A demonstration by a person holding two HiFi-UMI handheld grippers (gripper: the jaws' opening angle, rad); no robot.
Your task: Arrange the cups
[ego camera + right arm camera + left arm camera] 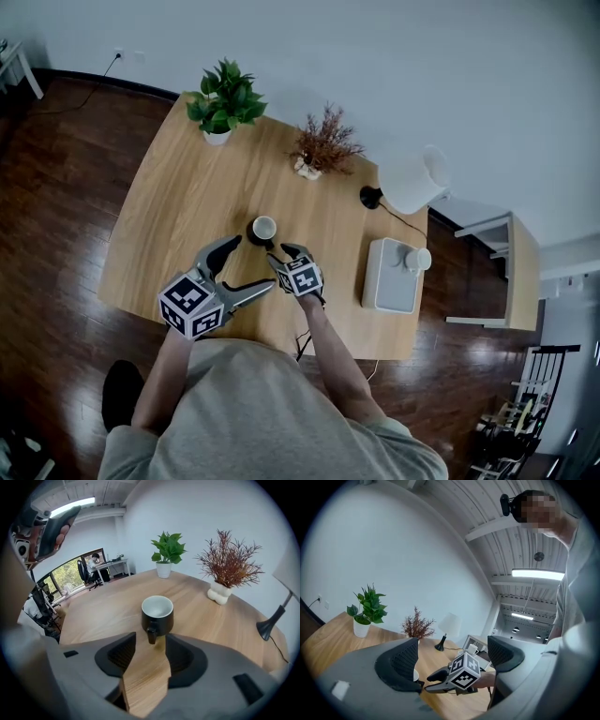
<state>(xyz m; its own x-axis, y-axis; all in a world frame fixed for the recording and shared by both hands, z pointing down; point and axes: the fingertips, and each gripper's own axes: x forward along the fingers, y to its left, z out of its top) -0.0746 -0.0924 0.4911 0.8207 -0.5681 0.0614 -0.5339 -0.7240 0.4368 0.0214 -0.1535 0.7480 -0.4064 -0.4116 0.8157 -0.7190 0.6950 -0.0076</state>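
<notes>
One black cup (263,230), one white cup (419,260), one lamp (412,183)

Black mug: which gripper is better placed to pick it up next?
Probably right. The right gripper faces the mug, jaws open, its handle just ahead of their gap. The left gripper, also open, sits beside it, aimed past the mug.
</notes>
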